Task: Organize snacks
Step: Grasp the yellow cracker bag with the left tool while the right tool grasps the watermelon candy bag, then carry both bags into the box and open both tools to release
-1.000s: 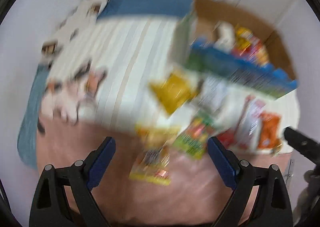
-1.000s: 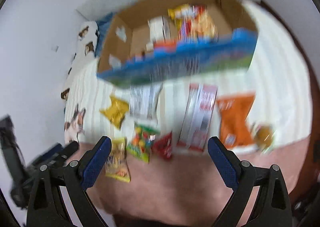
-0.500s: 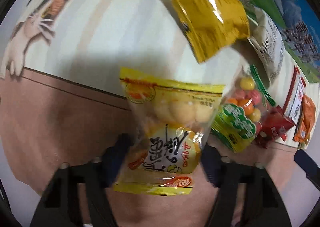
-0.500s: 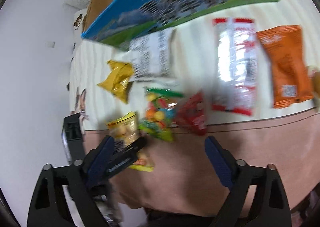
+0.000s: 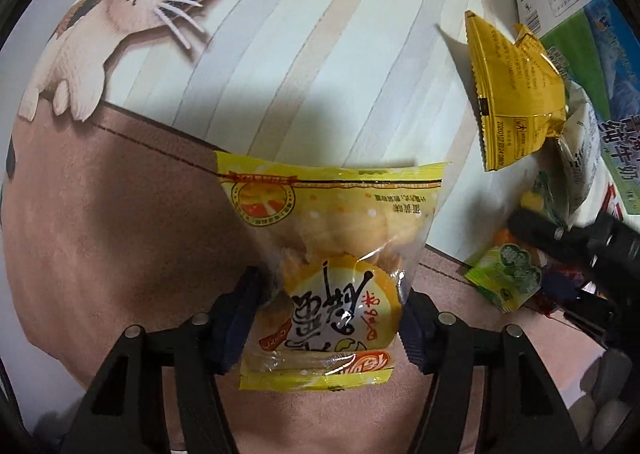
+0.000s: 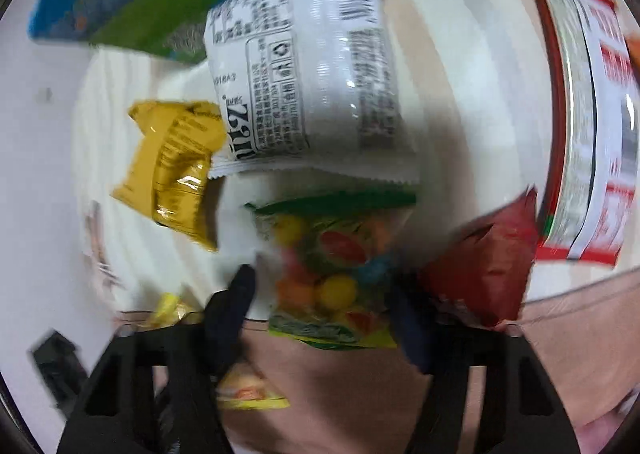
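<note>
My left gripper (image 5: 328, 306) has its jaws on both sides of a clear yellow pastry bag (image 5: 332, 254) that lies on the pink bedspread edge; the pads touch the bag's sides. My right gripper (image 6: 320, 294) straddles a bag of coloured candies (image 6: 332, 254), jaws close on either side; the view is blurred. The right gripper also shows in the left wrist view (image 5: 580, 250) over the candy bag (image 5: 508, 274). The yellow pastry bag shows at the lower left of the right wrist view (image 6: 248, 390).
A crumpled yellow packet (image 5: 516, 94) (image 6: 176, 166), a white packet (image 6: 308, 74), a red packet (image 6: 488, 274) and a long red-and-white pack (image 6: 588, 114) lie nearby. The blue-green box (image 5: 600, 66) stands behind. The bedsheet has a cat print (image 5: 132, 10).
Both grippers have come down onto the bed. The left has narrowed around the pastry bag; the right has moved in over the candy bag and narrowed around it.
</note>
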